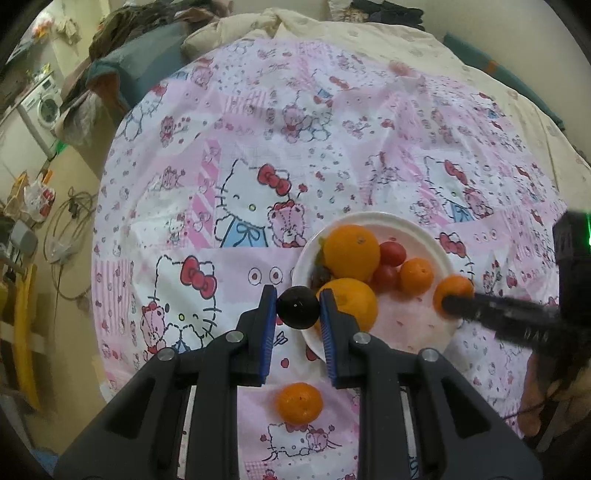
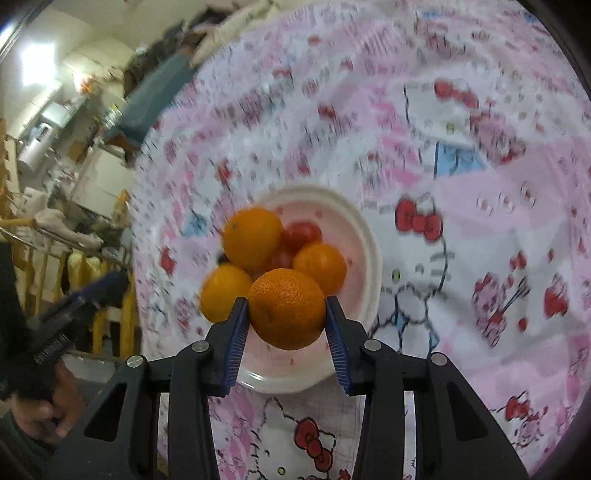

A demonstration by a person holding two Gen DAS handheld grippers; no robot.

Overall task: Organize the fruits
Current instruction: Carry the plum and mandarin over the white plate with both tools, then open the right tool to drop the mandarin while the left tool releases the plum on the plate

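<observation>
- left tongs clenched on a small round dark fruit, held just at the near-left rim of the round white plate; blue ribbed pads pressing on both its sides
- right tongs clenched on a dimpled orange mandarin, hanging over the near part of the same plate; seen from the left view at the plate's right edge
- already on the plate: a large smooth orange, a second large orange nearer the tongs, a smaller mandarin, two red cherry tomatoes, plus something dark and brownish, too hidden to name
- one loose mandarin lying on the cloth, off the plate, near the left tongs' base; judged not yet sorted
- risks, as a judgement: plate crowded and fruit heaped, so a round fruit let go on top likely to roll off the shallow rim; dark fruit held right over the rim, so a release here could drop it outside; both tongs converging on one plate, hence a chance of knocking each other or nudging the pile; soft, creased surface under the plate likely to let it tip if pressed
- surface: pink-and-white cartoon-cat printed sheet over what looks like a bed, cream quilt at the far end
- room: cluttered; white washing machine far left, piled clothes, cables on a pale floor
</observation>
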